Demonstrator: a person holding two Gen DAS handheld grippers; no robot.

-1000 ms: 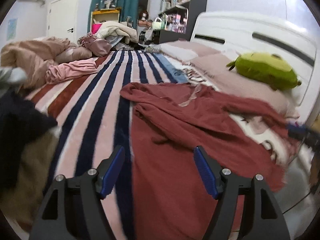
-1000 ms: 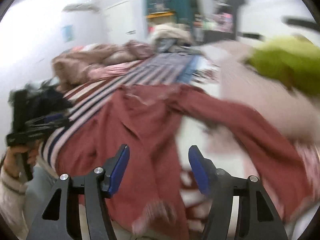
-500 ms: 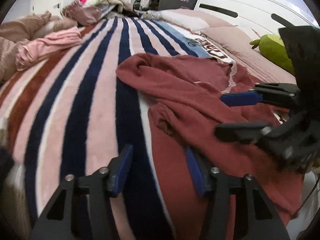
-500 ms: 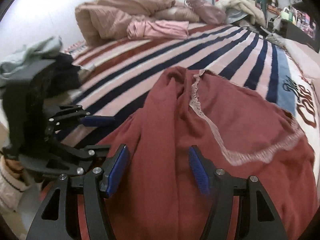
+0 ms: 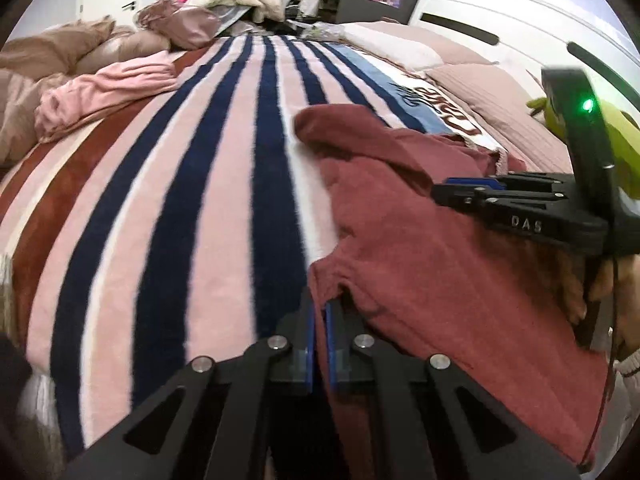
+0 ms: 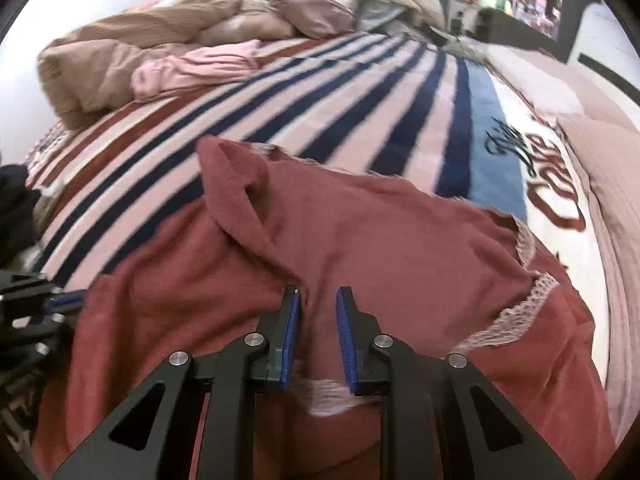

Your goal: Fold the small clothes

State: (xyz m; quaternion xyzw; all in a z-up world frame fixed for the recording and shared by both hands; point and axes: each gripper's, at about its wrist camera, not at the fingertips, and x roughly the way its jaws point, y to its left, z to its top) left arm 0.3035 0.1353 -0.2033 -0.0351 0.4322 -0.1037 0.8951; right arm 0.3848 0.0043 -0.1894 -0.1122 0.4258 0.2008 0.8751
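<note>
- The maroon garment (image 5: 432, 248) lies spread and rumpled on the striped blanket (image 5: 168, 216); in the left wrist view it covers the side of the blanket toward the white headboard (image 5: 516, 28).
- We see the left gripper (image 5: 319, 312) with its blue pads nearly together, pinching the garment's edge right where it meets the blanket's stripes.
- Beyond it, over the garment, we see the right gripper (image 5: 460, 188) side-on.
- In the right wrist view, the maroon garment (image 6: 360, 240) fills the near part of the blanket (image 6: 320, 92), lace trim (image 6: 516, 312) along its headboard side.
- We see the right gripper (image 6: 318, 320) closing, a ridge of the garment's cloth between its pads, a narrow gap left.
- A pink garment (image 6: 192, 68) lies across the blanket's far side.
</note>
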